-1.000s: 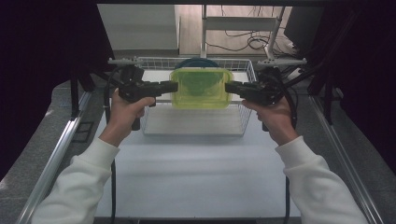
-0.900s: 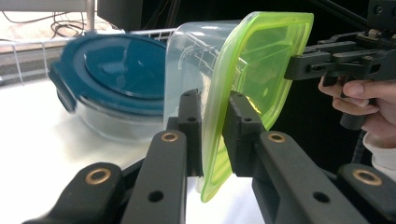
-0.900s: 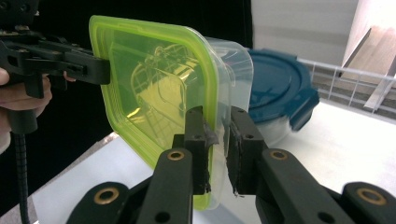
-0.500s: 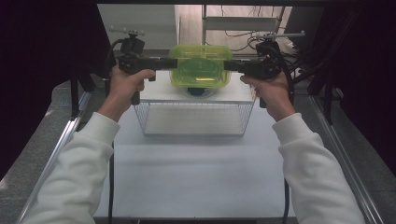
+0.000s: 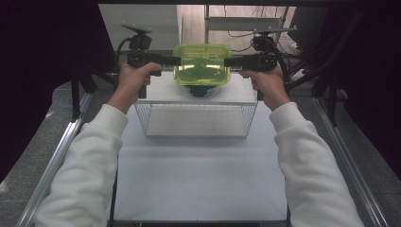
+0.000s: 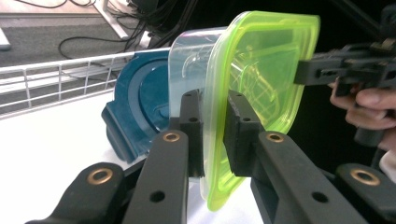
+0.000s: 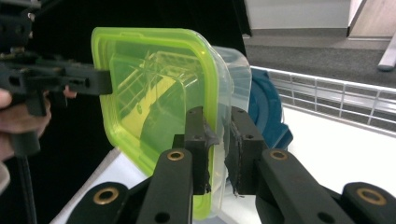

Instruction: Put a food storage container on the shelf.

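A clear plastic container with a yellow-green lid [image 5: 202, 64] hangs in the air over the far end of a wire basket [image 5: 196, 118]. My left gripper [image 5: 177, 60] is shut on its left rim, my right gripper [image 5: 227, 61] on its right rim. In the left gripper view the jaws [image 6: 214, 98] pinch the lid's edge and the clear wall. The right gripper view has its jaws [image 7: 218, 114] clamped the same way on the opposite edge. A dark blue lid [image 6: 140, 107] lies beneath the container, on the white floor of the basket.
The basket's white wire rail [image 6: 60, 79] runs behind the blue lid. A white table top [image 5: 198, 179] spreads in front of the basket. Metal frame rails [image 5: 52, 161] line both sides, and cables lie on the floor beyond.
Both hands have carried the container upward and toward the far side, off the basket's far end. Both grips have held.
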`<state>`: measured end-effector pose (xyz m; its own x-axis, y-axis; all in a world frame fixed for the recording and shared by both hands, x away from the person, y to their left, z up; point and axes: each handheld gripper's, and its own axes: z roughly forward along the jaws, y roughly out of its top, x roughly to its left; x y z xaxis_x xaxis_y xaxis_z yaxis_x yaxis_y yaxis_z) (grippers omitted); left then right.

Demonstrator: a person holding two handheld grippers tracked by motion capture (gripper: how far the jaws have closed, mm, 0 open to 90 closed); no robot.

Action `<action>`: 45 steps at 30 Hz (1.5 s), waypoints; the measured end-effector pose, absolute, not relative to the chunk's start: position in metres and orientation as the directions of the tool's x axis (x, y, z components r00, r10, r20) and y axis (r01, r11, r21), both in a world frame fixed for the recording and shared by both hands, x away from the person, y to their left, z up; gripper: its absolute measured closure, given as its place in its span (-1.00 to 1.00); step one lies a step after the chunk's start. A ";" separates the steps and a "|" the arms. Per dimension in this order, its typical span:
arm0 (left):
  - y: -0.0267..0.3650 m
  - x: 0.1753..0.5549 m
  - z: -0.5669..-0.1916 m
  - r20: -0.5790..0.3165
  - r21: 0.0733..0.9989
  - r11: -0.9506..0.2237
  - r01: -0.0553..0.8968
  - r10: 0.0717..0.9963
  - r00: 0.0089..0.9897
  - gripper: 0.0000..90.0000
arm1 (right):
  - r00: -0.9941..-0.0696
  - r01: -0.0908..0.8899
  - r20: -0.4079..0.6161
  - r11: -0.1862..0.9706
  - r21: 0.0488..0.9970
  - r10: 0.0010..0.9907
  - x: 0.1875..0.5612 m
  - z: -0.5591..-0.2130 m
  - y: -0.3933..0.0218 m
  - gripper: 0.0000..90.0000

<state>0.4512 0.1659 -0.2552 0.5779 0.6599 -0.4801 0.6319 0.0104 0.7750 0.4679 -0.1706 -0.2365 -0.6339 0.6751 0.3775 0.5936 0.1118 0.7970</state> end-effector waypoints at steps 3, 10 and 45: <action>0.167 0.459 -0.256 -0.519 0.754 0.040 0.656 0.647 0.558 0.76 | -0.620 0.616 0.413 0.088 0.783 0.667 0.476 -0.238 -0.172 0.74; 0.171 0.478 -0.261 -0.622 0.682 0.128 0.721 0.619 0.479 0.73 | -0.566 0.681 0.492 0.039 0.731 0.662 0.496 -0.241 -0.171 0.69; 0.177 0.435 -0.256 -0.431 0.829 0.072 0.554 0.714 0.552 -0.53 | -0.651 0.522 0.380 0.025 0.852 0.658 0.462 -0.243 -0.204 -0.50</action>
